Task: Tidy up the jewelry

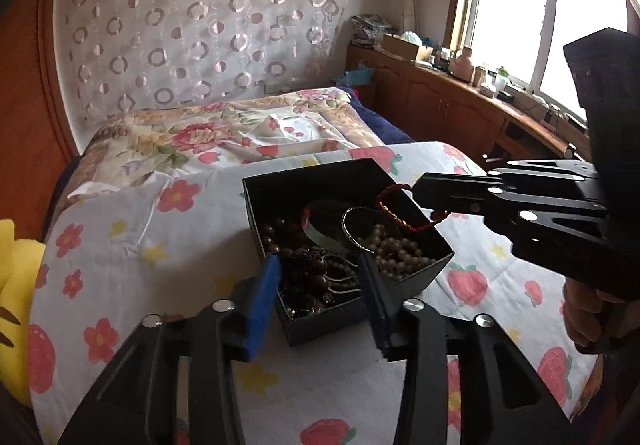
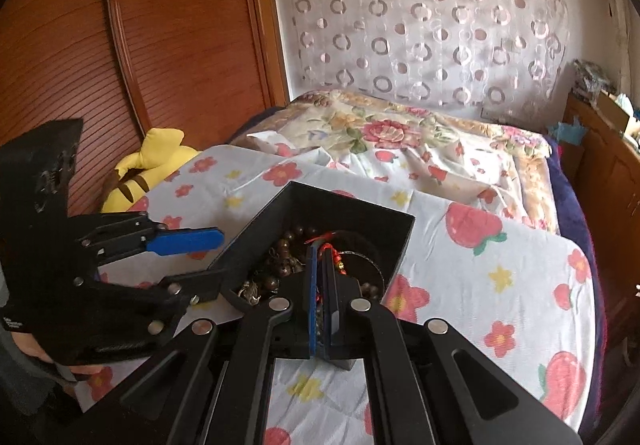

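Jewelry box [image 1: 408,277], black and open-topped, sits on a flower-print sheet [image 1: 132,229] on the bed, one corner toward 12 o'clock in the right wrist view. A wooden wardrobe [image 2: 72,45] and circle-patterned curtain [image 1: 200,17] stand behind; a yellow plush toy [image 2: 148,169] lies at 9 o'clock. The left gripper [image 1: 318,265] is spread wide, straddling the box's near corner. The right gripper [image 2: 322,245] is clenched on a red cord bracelet [image 1: 400,207] over the beads [image 1: 396,249], its loop running 10 to 4 o'clock.

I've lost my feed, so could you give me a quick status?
Right gripper shut on red cord bracelet over black box. Left gripper open, straddling box's near corner.
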Available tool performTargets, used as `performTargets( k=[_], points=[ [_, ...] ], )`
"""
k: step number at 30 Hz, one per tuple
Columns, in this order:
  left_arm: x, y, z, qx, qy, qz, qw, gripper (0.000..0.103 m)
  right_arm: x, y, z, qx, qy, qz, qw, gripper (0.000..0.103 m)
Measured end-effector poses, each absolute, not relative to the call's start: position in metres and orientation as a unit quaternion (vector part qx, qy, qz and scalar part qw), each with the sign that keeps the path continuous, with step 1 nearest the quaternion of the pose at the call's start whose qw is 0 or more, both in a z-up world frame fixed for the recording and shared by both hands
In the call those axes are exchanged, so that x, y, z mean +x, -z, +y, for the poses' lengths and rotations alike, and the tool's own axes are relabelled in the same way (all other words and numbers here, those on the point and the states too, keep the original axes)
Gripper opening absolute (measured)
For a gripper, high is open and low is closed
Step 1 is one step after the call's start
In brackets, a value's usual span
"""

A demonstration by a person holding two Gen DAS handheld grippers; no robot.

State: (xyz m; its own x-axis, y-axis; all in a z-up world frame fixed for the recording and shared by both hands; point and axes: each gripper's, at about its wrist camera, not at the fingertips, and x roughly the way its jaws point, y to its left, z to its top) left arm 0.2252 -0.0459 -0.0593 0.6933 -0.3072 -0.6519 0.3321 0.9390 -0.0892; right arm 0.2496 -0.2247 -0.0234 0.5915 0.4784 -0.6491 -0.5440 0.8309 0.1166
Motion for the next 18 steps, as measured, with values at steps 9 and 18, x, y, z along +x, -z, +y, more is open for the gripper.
performTargets(
  k=[9,18],
  points=[
    [0.209,0.054,-0.037,0.008,0.166,0.333,0.928,0.064,0.248,0.019,-0.229,-0.041,-0.267,0.341,0.900,0.015],
    [0.162,0.033,-0.021,0.000,0.140,0.290,0.947,0.092,0.206,0.012,-0.242,-0.019,-0.233,0.299,0.925,0.066]
  ],
)
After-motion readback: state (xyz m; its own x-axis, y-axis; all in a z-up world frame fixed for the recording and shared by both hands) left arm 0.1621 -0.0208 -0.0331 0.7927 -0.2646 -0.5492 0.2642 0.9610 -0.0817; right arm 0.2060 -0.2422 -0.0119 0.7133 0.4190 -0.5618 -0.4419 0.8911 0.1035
